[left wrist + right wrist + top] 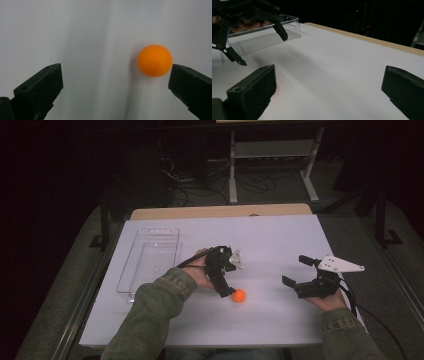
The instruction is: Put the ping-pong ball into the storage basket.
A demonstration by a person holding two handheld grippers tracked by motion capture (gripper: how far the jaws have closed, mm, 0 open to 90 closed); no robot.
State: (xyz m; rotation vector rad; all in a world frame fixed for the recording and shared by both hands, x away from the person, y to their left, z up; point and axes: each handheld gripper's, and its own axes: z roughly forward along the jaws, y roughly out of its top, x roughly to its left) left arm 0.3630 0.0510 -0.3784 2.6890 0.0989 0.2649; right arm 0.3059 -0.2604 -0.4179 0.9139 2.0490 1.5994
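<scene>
My sleeves come in at the bottom of the high view, L one reaching toward mid-table. L gripper (226, 279) is tipped down over the white table (280, 240), jaws wide apart w/ nothing between them. Orange ball (239, 295) sits on the table just beside the lower jaw tip; in the left gripper view the ball (154, 60) is just off the right-hand jaw, close to it, can't tell if touching. The other jaw is well apart from it.

R gripper (296, 272) is over the R side of the table, held in my R hand (327, 301), jaws spread, empty. Its view shows bare tabletop between the jaws, plus the L gripper (261, 49) farther off.

Clear plastic tray (134, 267) lies on the L part of the table, well apart from the ball; looks empty.
</scene>
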